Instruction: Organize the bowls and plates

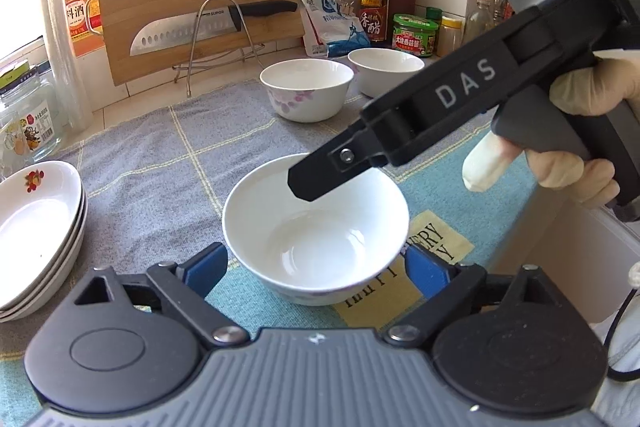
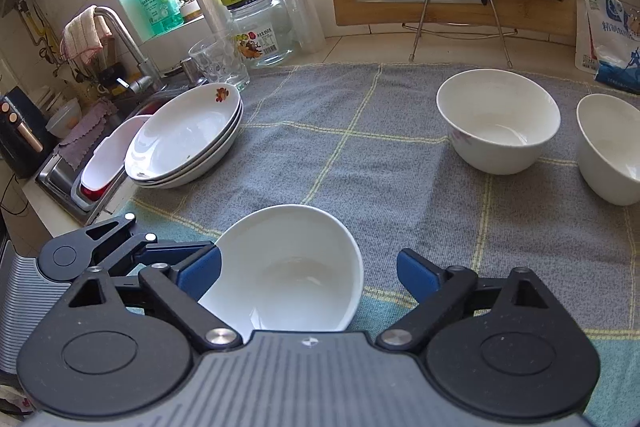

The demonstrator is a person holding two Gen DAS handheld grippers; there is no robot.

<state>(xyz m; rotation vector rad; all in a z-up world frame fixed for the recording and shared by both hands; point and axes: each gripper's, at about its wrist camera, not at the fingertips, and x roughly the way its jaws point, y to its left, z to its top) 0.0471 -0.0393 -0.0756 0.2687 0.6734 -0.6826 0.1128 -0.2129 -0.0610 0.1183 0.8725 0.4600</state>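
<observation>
On the grey checked cloth point(image 2: 360, 155), the near white bowl point(image 1: 316, 231) sits upright between the spread blue pads of the left gripper point(image 1: 316, 267), untouched as far as shows, while the right gripper point(image 2: 308, 273), also wide and empty, hangs over its glossy, plain rim.

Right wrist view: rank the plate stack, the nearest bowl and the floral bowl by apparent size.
1. Nearest bowl, though being closest to the camera inflates it.
2. Plate stack and floral bowl look about alike, so I won't rank them.
</observation>
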